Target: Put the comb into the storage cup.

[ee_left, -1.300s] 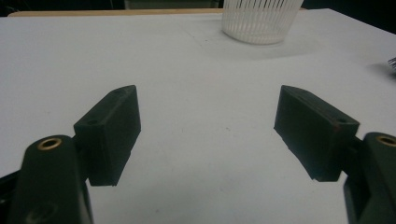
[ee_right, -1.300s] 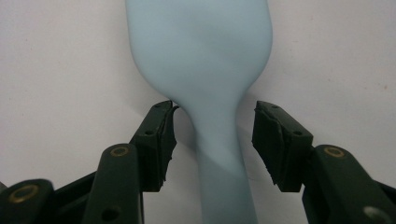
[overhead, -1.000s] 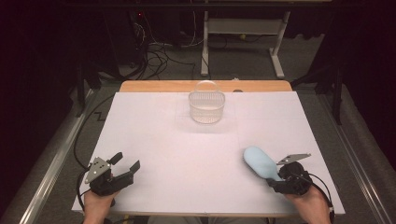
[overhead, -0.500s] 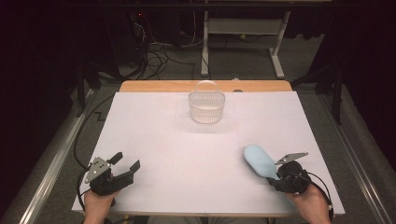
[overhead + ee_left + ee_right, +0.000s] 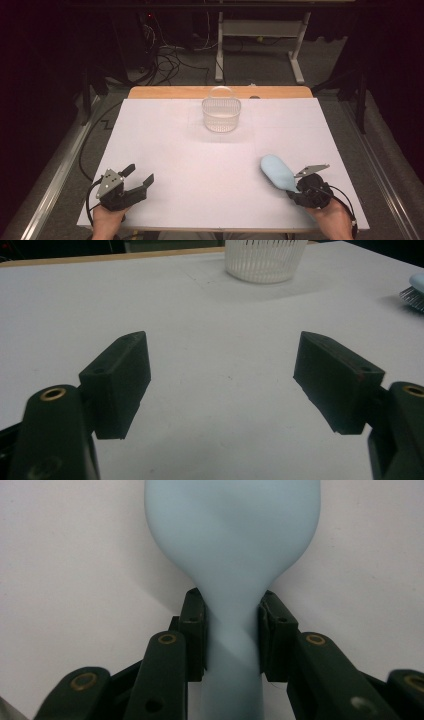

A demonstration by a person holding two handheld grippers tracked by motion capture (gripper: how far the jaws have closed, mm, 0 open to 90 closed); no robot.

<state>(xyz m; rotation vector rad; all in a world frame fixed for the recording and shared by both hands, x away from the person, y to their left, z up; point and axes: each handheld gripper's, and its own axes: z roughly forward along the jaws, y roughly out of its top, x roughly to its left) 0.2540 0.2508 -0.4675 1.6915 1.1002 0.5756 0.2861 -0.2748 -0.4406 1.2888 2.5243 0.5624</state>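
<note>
Right gripper (image 5: 300, 188) fingers clamp the blue brush (image 5: 276, 171) handle near the bench (image 5: 165, 130) front edge; left gripper (image 5: 136, 176) fingers apart over bare bench; basket (image 5: 221, 114) far back.

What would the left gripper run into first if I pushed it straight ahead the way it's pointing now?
Probably nothing soon: the left gripper, jaws open, faces bare white table. The white basket stands far ahead, slightly right of centre, so it may be met first, though depth is unclear.

The pale blue brush (image 5: 232, 555) — head cut off at the top edge, handle end hidden below the jaws.
</note>
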